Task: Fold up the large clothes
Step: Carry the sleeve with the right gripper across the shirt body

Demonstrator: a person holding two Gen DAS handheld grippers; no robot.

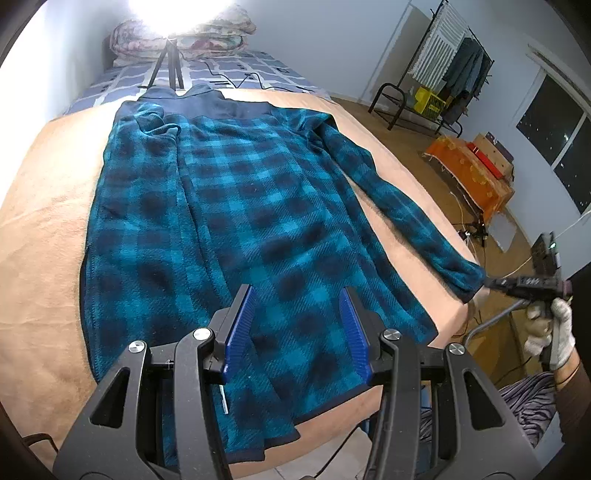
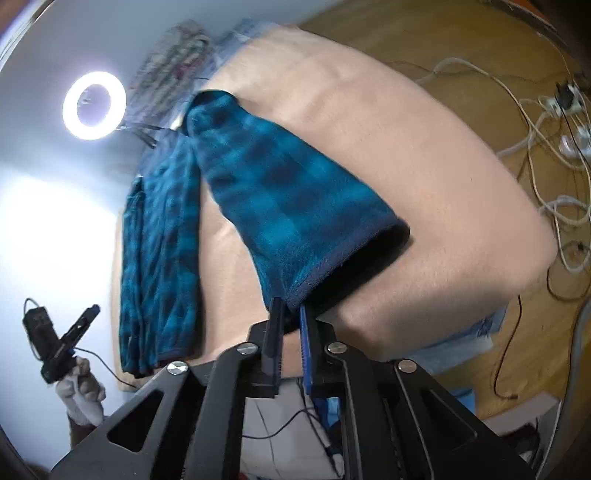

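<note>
Broadly, the left wrist view looked down the length of a teal-and-navy checked fleece jacket (image 1: 236, 206) spread flat, collar at the far end, on a peach blanket (image 1: 40, 229) that covered the bed. Its nap looked thick and soft, the checks dark navy on bright teal, with a plain navy band at the collar and a narrow navy binding along the hem. One sleeve was folded in over the body near the far shoulder; the other sleeve (image 1: 402, 206) ran out straight toward the bed's right edge. The left gripper (image 1: 297, 326) hung above the hem with its blue-padded jaws apart and nothing between them. At the right edge, the right gripper (image 1: 495, 284) met the cuff of the outstretched sleeve, borne by a hand in a white glove (image 1: 550, 332). A tripod (image 1: 168, 66) stood beyond the collar under a glaring light, with folded quilts (image 1: 184, 35) behind it. Next, the right wrist view, somewhat blurred, showed the right gripper (image 2: 291, 314) with its jaws drawn close and pinching the navy-bound edge of the sleeve cuff (image 2: 332, 258), whose dark opening gaped to the right. The sleeve stretched away over the peach blanket (image 2: 424, 155), and the jacket's body (image 2: 159, 240) lay to the left in long folds. The left gripper (image 2: 83, 319) stood at lower left in a gloved hand (image 2: 83, 391), below a lit ring lamp (image 2: 94, 105).
</note>
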